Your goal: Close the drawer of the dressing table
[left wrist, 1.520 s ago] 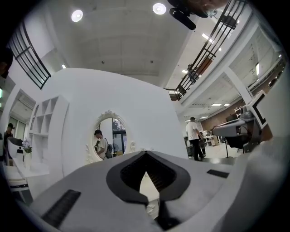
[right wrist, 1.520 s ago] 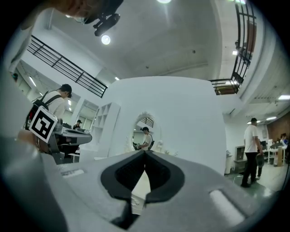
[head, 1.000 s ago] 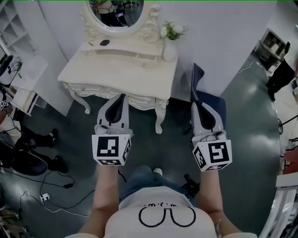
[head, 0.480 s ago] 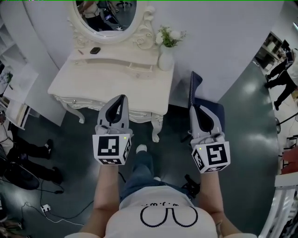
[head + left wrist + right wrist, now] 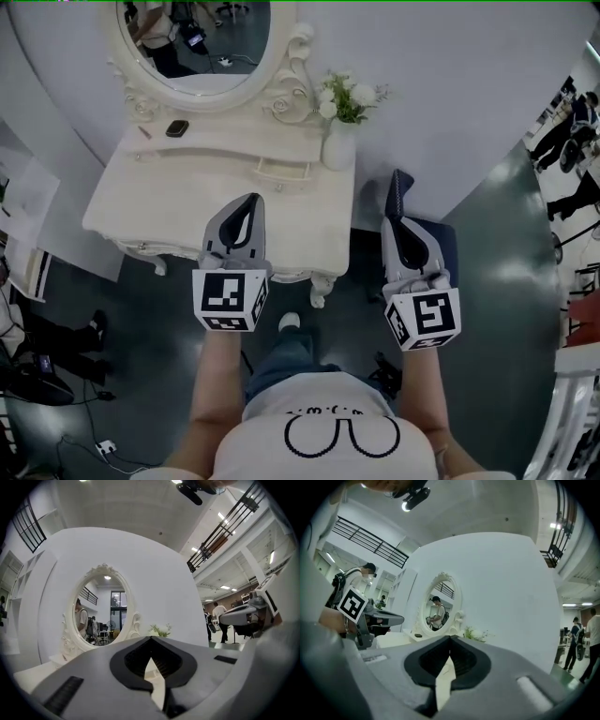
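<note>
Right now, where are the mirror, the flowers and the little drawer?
mirror (image 5: 202,42), head view, on the glass.
flowers (image 5: 345,94), head view, on the white blossoms.
little drawer (image 5: 283,171), head view, on its front panel.

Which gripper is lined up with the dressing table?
The left gripper: in the head view it overlaps the dressing table top. The right gripper is off its side, over a dark blue chair.
</note>
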